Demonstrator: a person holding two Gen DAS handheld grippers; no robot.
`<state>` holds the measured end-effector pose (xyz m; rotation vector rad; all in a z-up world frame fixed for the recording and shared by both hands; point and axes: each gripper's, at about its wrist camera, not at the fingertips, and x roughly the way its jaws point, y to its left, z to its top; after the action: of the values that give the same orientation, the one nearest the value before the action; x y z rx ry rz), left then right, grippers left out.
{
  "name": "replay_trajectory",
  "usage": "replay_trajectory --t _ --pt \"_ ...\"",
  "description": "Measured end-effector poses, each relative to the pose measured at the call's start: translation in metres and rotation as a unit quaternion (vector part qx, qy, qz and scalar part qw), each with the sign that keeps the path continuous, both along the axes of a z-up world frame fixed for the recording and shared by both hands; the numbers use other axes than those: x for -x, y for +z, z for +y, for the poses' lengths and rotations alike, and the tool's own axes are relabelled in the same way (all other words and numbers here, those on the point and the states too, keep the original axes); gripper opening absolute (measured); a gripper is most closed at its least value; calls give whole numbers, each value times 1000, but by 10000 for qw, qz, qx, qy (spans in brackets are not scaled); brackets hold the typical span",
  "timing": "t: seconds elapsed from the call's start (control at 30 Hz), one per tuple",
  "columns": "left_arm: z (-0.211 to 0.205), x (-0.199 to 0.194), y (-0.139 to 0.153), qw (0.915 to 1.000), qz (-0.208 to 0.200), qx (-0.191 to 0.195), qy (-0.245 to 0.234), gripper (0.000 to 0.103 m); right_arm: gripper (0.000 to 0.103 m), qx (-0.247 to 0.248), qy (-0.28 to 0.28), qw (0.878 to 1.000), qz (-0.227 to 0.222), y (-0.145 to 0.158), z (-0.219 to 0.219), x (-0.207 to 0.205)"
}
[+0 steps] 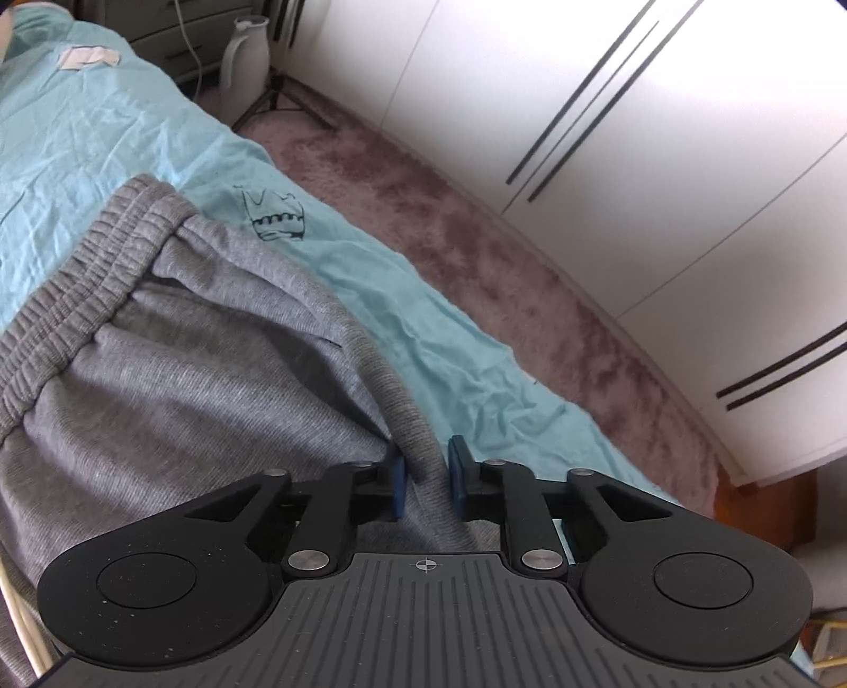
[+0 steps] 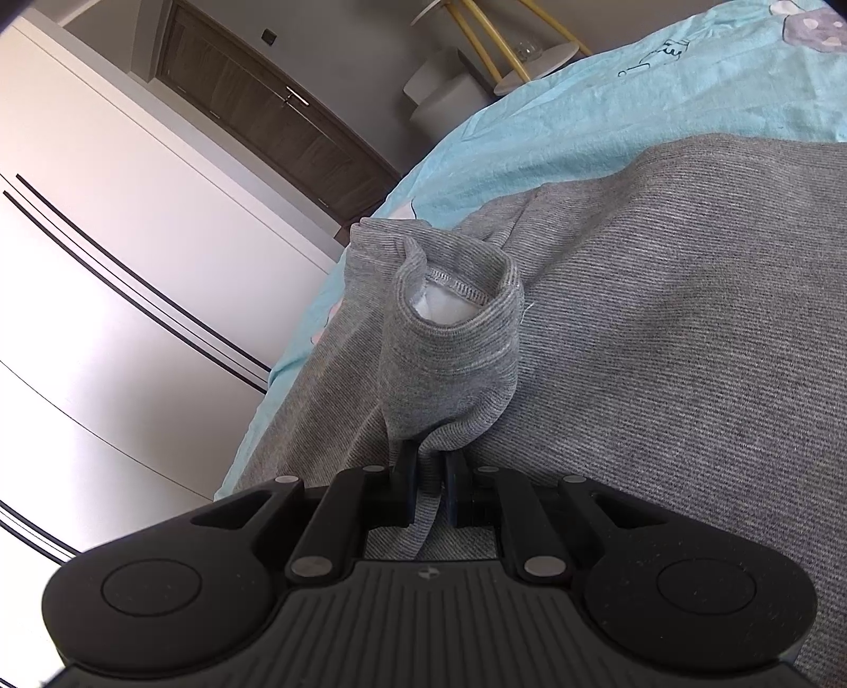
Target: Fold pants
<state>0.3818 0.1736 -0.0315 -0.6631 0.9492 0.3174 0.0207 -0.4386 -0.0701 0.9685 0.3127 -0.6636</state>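
Grey sweatpants (image 1: 174, 360) lie on a light blue bed sheet (image 1: 106, 132). The ribbed elastic waistband (image 1: 90, 275) runs at the upper left in the left wrist view. My left gripper (image 1: 426, 479) is shut on a raised fold of the pants' side edge, with cloth between its blue pads. In the right wrist view the pants (image 2: 661, 317) spread to the right. My right gripper (image 2: 429, 489) is shut on the ribbed leg cuff (image 2: 450, 338), which stands up with its opening and white lining showing.
The bed edge runs along a mauve carpet (image 1: 450, 211) beside white wardrobe doors (image 1: 661, 159). A white jug (image 1: 246, 53) and a tripod stand on the floor far off. A dark door (image 2: 275, 121) and a yellow-legged stool (image 2: 508, 47) show beyond the bed.
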Motion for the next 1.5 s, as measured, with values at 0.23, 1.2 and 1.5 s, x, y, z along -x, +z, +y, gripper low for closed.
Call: replay_trajectory --t 0.23,1.2,1.5 --pt "7 26 23 9995 -257 155 40 11 9 30 83 10000 38 1 -4 -4" --pt "38 84 57 9959 -335 837 98 11 7 -1011 153 9929 -614 -5 -33 11" --pt "41 83 64 9935 -431 1057 18 11 18 -786 216 9963 -257 5 -36 -1"
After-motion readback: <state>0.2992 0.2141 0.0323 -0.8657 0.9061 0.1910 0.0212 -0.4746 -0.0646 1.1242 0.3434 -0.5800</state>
